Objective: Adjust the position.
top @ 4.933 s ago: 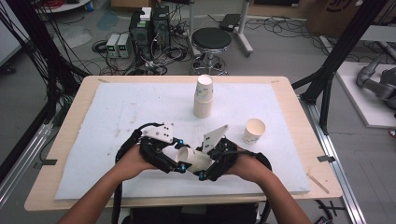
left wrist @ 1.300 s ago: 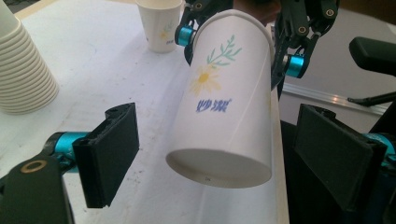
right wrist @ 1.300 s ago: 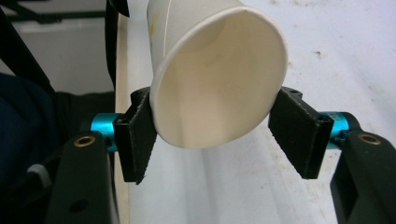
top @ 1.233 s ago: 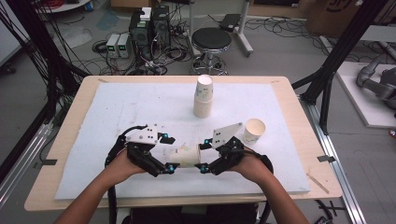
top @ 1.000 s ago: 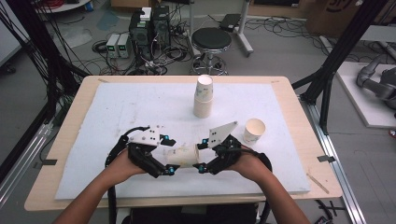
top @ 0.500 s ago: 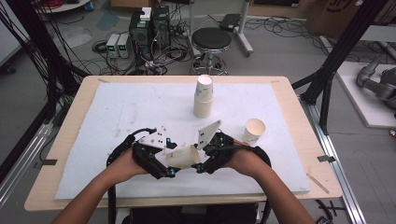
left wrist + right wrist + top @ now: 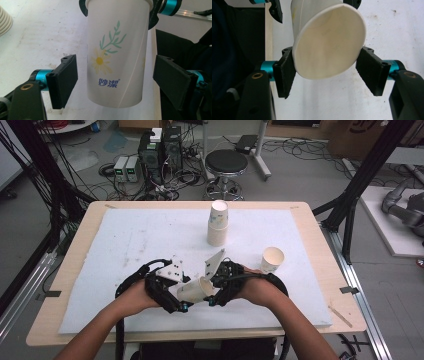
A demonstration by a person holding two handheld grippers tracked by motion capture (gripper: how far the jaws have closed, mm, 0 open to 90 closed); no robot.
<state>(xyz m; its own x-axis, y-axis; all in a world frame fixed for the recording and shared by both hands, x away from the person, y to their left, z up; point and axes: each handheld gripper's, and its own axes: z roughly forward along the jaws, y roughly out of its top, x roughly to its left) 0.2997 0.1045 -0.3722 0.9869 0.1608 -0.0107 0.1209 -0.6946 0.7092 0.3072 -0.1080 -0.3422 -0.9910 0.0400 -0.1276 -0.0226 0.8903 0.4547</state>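
White paper cup with a printed daisy and green sprig [image 7: 196, 289] lies on its side in the air, low centre of the high view, between the two grippers above the white foam mat [image 7: 125, 240]. Right gripper [image 7: 214, 298] comes in from the lower right, forearm angled up-left, jaws clenched on the cup's rim end; in the right gripper view the cup's open mouth [image 7: 329, 42] sits squeezed between both black pads [image 7: 285, 72], rim slightly ovalled. Left gripper [image 7: 181, 304] comes in from the lower left, forearm angled up-right, hand wrapped round the body; its jaws have just been closing, with the cup's base end between them, but in the left gripper view the pads [image 7: 63, 80] stand off the cup wall [image 7: 116, 57] with a gap on each side, so not gripping. Stack of white paper cups [image 7: 218, 222] stands upright upper centre of the mat, well apart. Single white paper cup [image 7: 272, 259] stands upright right of centre, near the right hand. Left half of mat open; front edge of the wooden table [image 7: 60, 270] just below the hands.
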